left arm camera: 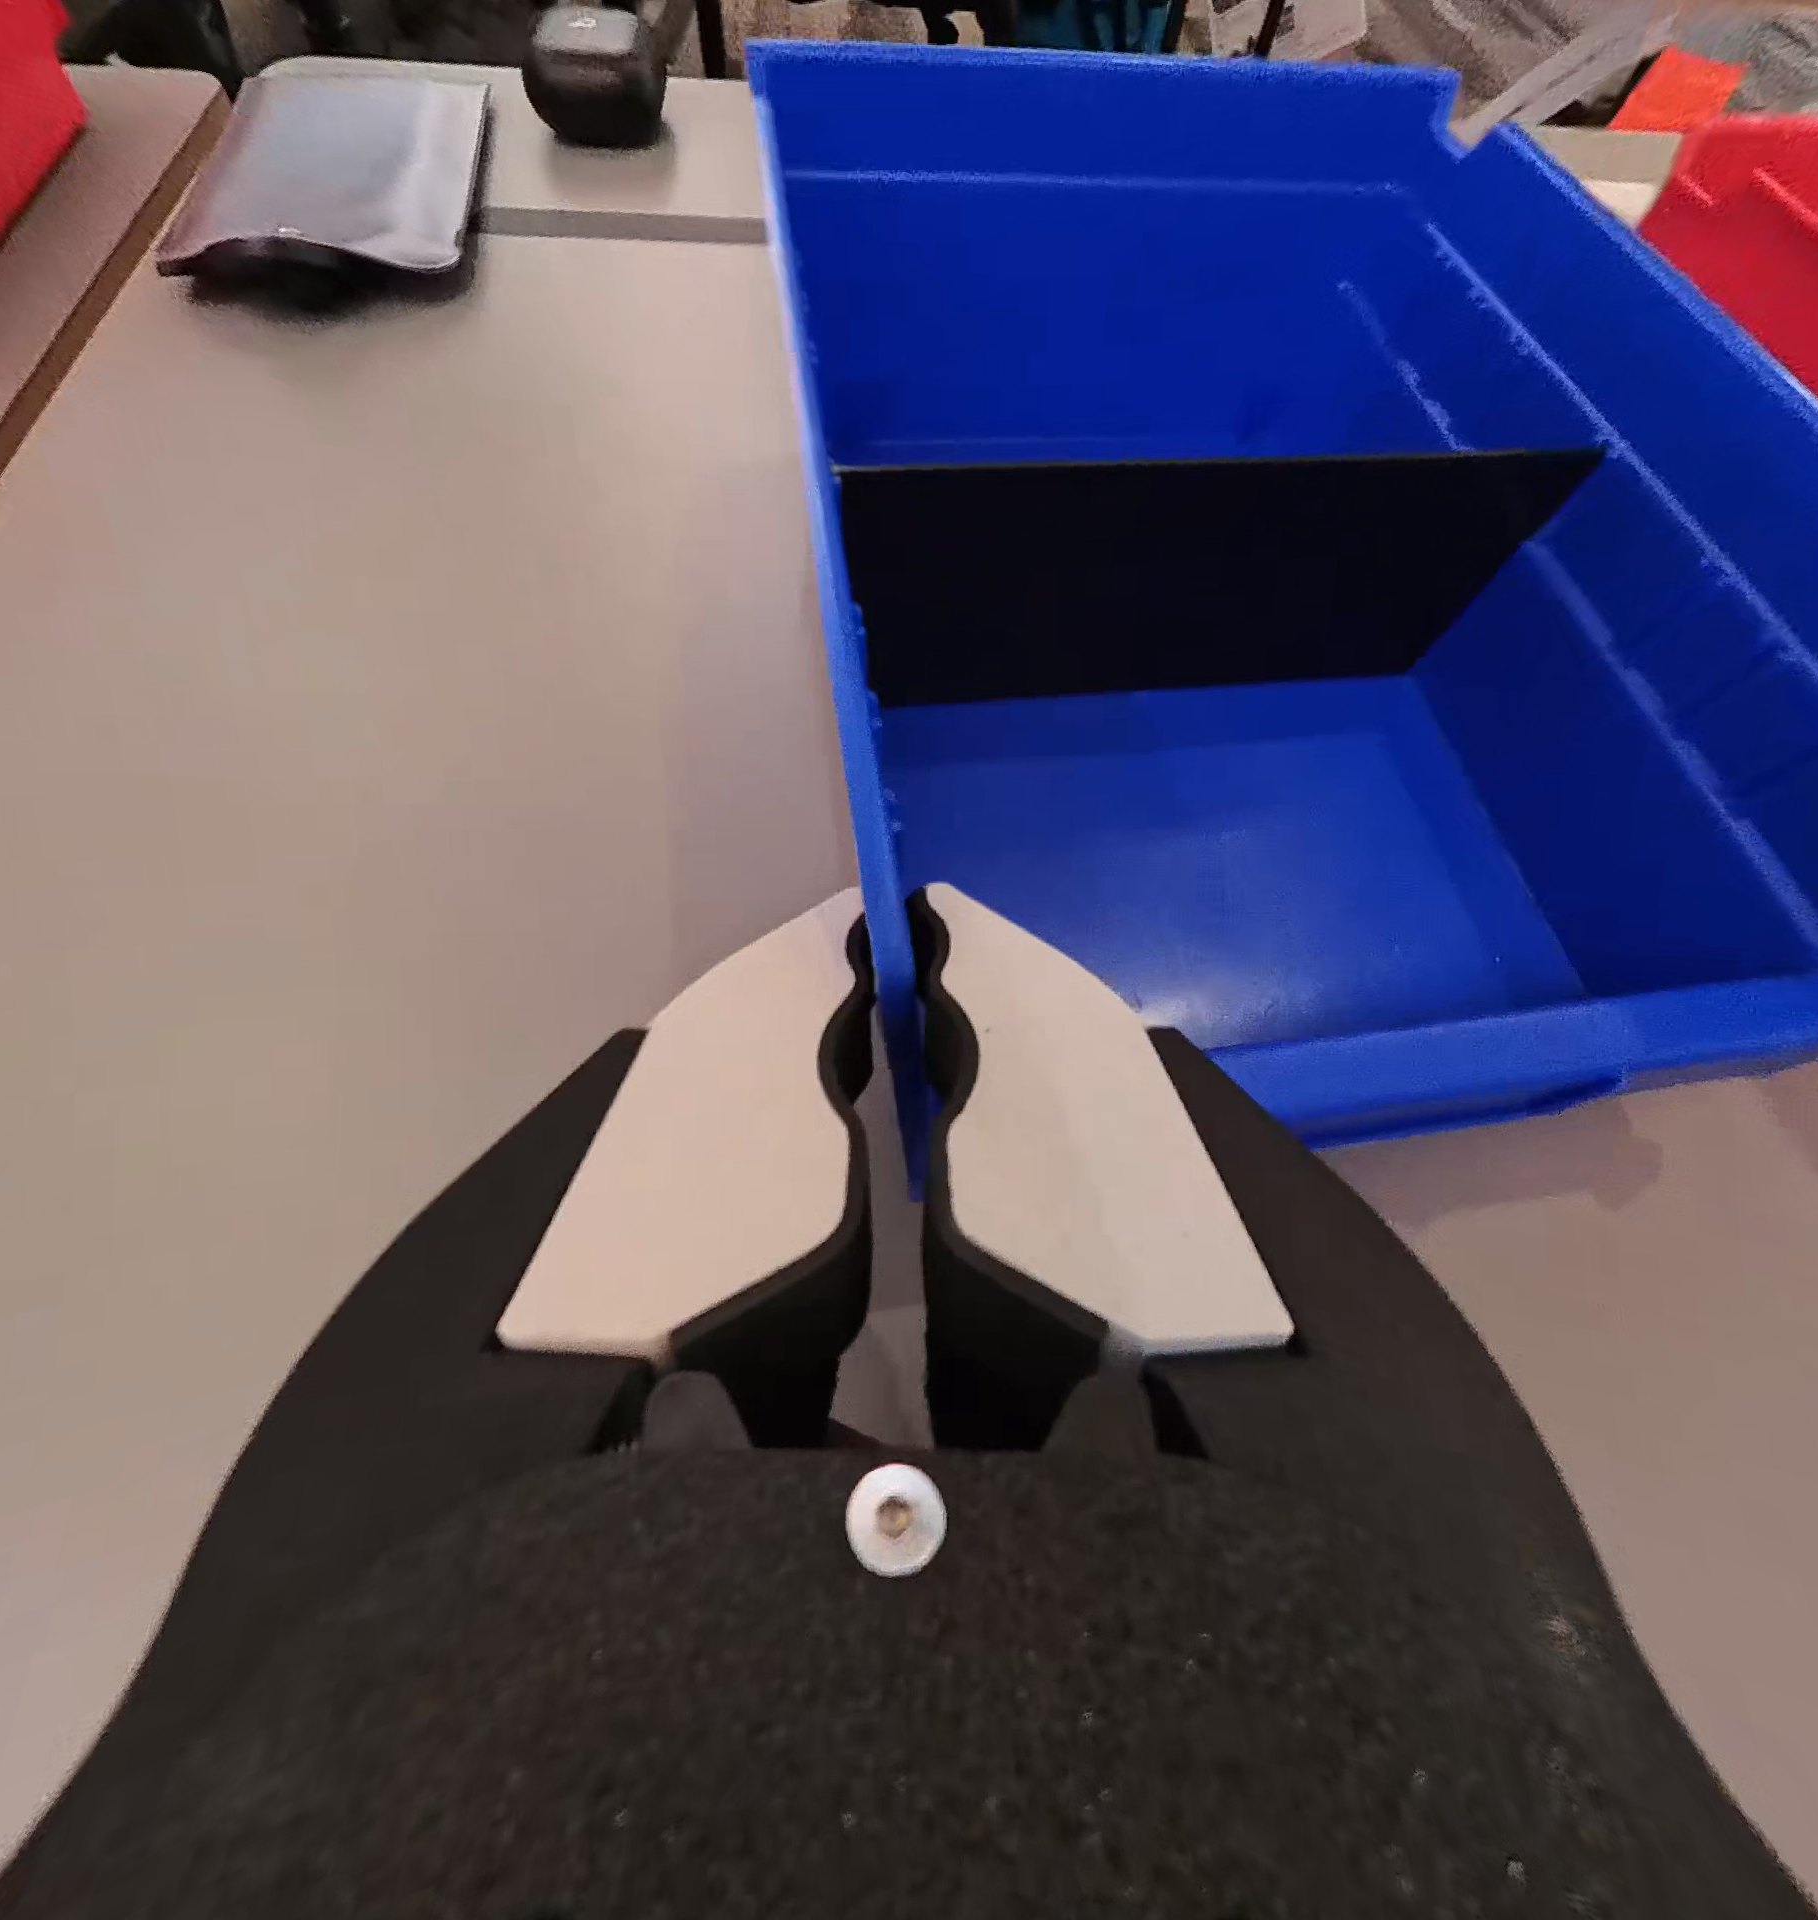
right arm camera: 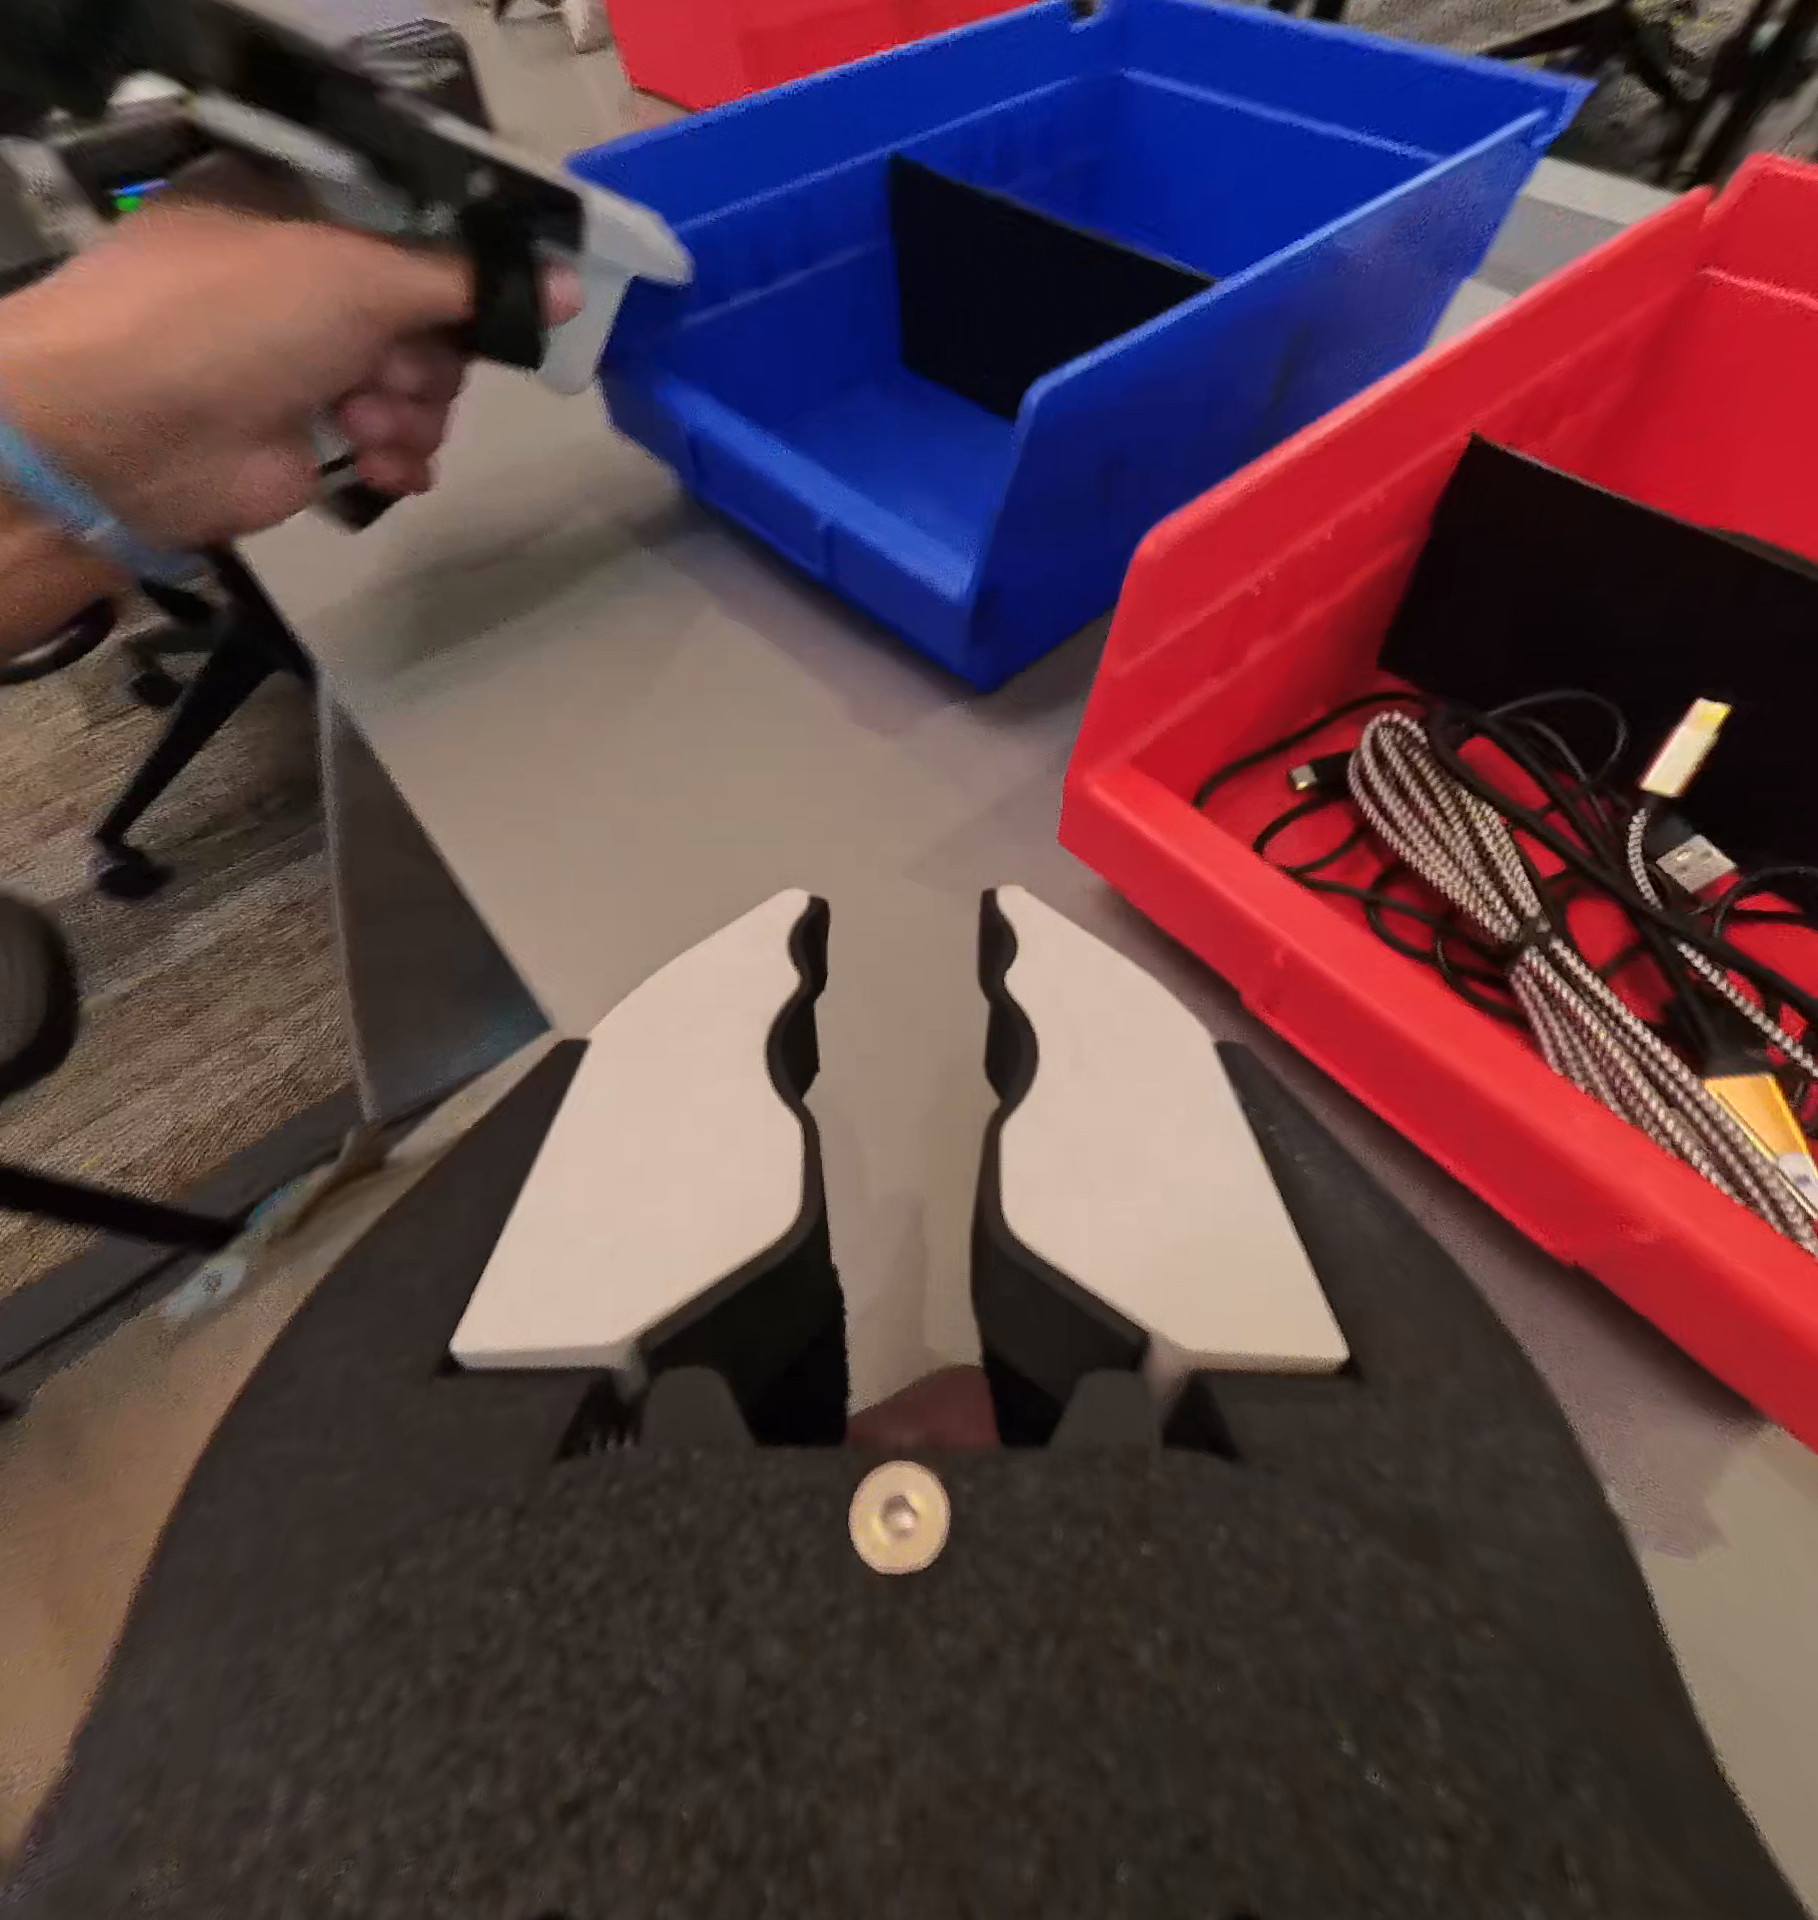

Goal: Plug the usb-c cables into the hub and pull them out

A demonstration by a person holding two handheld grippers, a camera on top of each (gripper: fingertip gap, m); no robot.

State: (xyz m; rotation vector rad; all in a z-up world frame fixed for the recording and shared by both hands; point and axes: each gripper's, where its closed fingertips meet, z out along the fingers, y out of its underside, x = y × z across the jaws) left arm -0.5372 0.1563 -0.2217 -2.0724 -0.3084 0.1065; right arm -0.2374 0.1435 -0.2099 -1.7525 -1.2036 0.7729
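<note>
My left gripper (left arm camera: 894, 920) is shut on the left side wall of an empty blue bin (left arm camera: 1507, 1049), near its front corner. A black divider (left arm camera: 1175, 582) splits the bin. In the right wrist view a hand holds the left gripper (right arm camera: 614, 312) at the blue bin's (right arm camera: 1092, 499) corner. My right gripper (right arm camera: 905, 914) is open and empty over the grey table, left of a red bin (right arm camera: 1352, 935). That bin holds a tangle of black and braided cables (right arm camera: 1487, 894) with gold and silver plugs. No hub is in view.
A black pouch (left arm camera: 333, 177) and a dark round object (left arm camera: 598, 78) lie at the table's far left. More red bins stand at the left (left arm camera: 1, 125), at the right (left arm camera: 1778, 249) and behind the blue bin (right arm camera: 759, 42). The table edge (right arm camera: 365, 831) runs left of my right gripper, with chair legs beyond. The grippers' ends are close to 30 cm from one another.
</note>
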